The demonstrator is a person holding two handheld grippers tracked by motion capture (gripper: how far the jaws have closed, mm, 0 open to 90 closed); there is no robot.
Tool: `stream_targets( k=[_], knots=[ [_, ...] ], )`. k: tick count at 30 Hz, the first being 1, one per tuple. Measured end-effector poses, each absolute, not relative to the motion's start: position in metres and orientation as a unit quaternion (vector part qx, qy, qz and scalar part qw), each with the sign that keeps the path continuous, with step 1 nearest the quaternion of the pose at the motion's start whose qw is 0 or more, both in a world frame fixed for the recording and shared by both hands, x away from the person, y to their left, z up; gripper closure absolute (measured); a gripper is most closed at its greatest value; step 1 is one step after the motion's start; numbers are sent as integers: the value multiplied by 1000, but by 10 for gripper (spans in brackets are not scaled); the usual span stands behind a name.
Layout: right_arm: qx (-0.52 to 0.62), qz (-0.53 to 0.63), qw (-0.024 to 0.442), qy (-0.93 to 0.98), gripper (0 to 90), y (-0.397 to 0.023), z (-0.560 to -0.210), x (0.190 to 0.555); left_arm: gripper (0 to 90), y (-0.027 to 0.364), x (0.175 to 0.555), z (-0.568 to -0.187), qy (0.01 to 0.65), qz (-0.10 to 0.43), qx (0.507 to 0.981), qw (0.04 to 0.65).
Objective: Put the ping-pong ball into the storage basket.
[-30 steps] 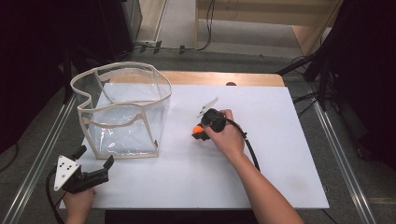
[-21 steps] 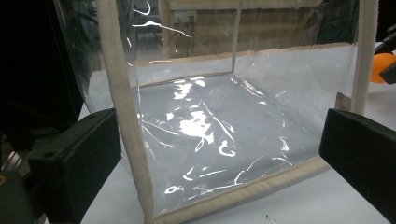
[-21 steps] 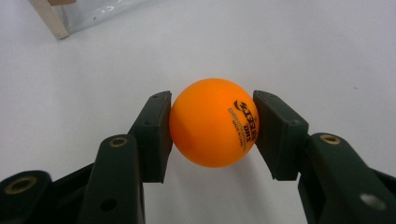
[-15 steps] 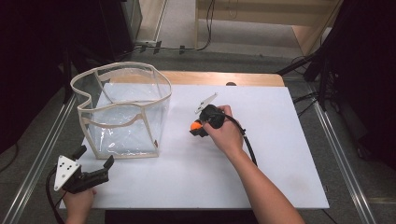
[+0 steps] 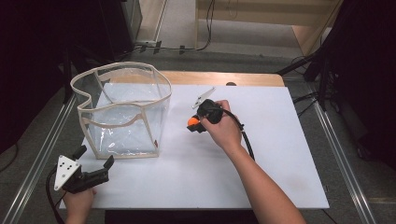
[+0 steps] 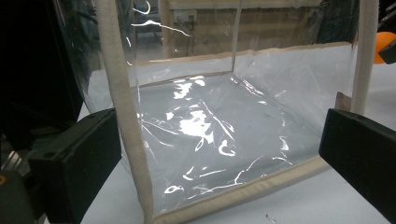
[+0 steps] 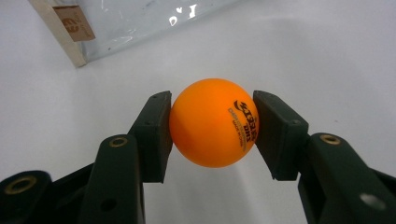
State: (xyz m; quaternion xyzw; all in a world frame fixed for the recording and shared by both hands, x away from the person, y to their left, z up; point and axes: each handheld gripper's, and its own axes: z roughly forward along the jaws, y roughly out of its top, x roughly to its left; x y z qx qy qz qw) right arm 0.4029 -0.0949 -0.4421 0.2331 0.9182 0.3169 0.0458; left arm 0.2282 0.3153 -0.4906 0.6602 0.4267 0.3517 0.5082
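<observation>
An orange table-tennis ball (image 7: 212,122) with dark print sits squeezed between the two pads of my right gripper (image 7: 213,99), a little above the white tabletop. In the high view that gripper (image 5: 195,126) and the ball (image 5: 190,121) are near the table's middle, just right of a clear plastic bag (image 5: 121,112) with beige trim that stands open-topped. My left gripper (image 5: 95,156) rests at the front left corner with its jaws wide apart. In its own view the left gripper (image 6: 222,121) faces the bag's front wall (image 6: 210,130), nothing between its jaws.
The white table board (image 5: 280,140) has a wooden strip (image 5: 210,77) along its back edge. Metal rails (image 5: 341,154) run down both sides. A corner of the bag with a brown label (image 7: 74,23) lies close ahead of the right gripper.
The right gripper has lifted a little with the ball held in it. The left gripper and the bag have stayed where they were.
</observation>
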Motion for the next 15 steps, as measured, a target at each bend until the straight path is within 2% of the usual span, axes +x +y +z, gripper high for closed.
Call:
stream_targets(
  k=[15],
  knots=[
    [217,323,42,920,480,-86,-428,407,0,315,228,-491,427,352,659,509]
  ],
)
